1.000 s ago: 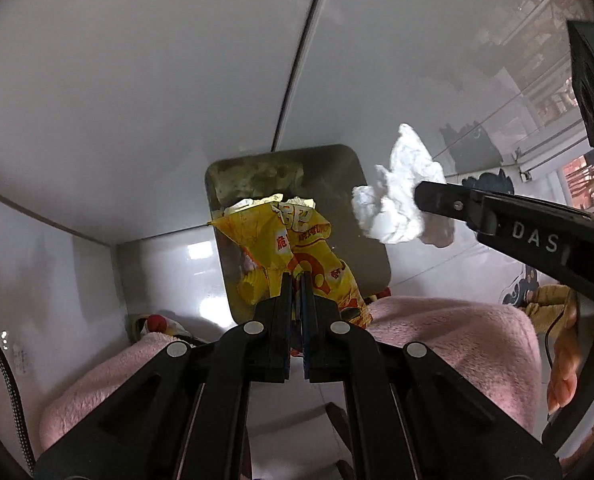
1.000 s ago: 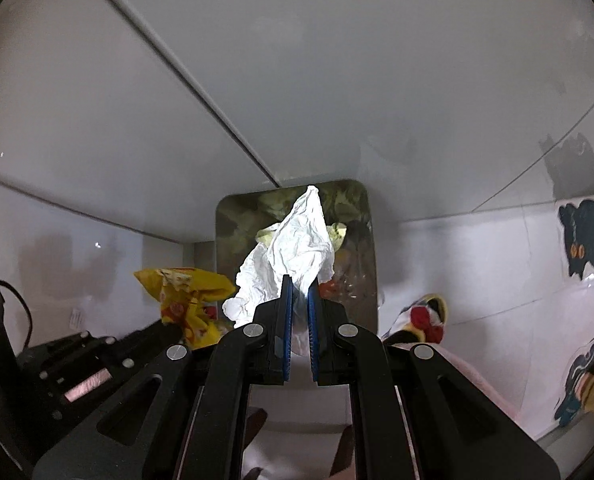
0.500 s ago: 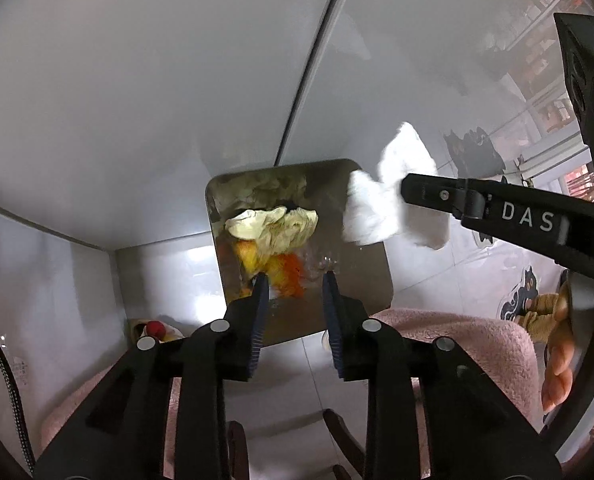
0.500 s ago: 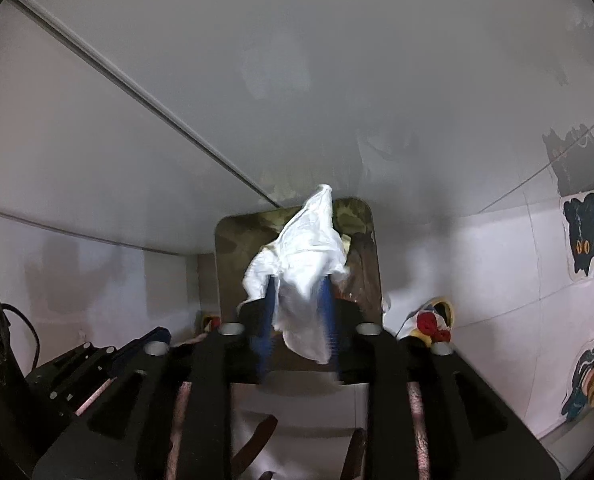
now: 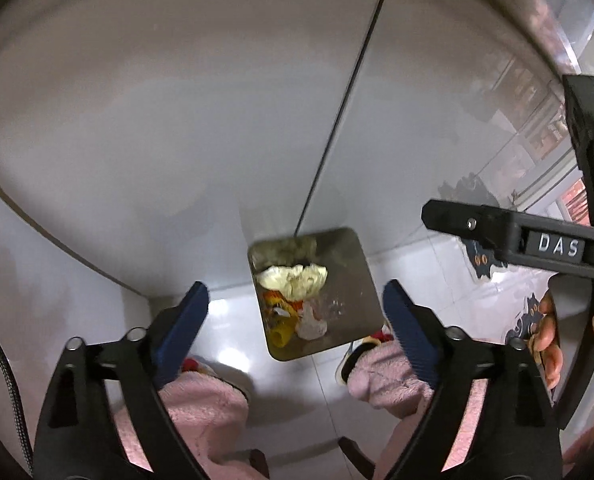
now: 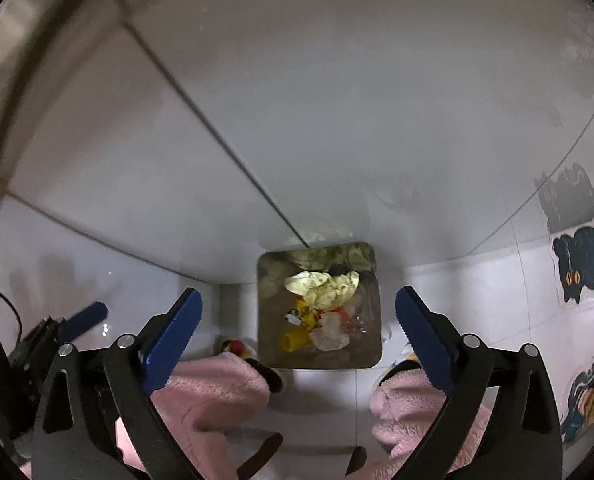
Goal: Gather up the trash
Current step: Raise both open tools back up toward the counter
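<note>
A square metal trash bin [image 5: 361, 264] [image 6: 371, 304] stands on the floor against the wall, seen from above. Inside lie the yellow snack wrapper [image 5: 279, 330] [image 6: 297, 338], the white crumpled tissue [image 5: 311, 326] [image 6: 329, 336] and pale crumpled paper [image 5: 293, 280] [image 6: 325, 288]. My left gripper [image 5: 295, 312] is open and empty, high above the bin. My right gripper [image 6: 299, 314] is open and empty above the bin too; its arm shows at the right of the left wrist view [image 5: 497, 228].
A white wall with a dark seam rises behind the bin. Pink fleece trouser legs [image 6: 217, 392] and slippers [image 6: 237, 348] stand close in front of the bin. Cat stickers [image 6: 581, 264] are on the tiles to the right. The white tiled floor [image 5: 229, 316] surrounds the bin.
Both grippers opened and rose. The yellow wrapper dropped from the left gripper and the white tissue from the right; both now lie in the bin.
</note>
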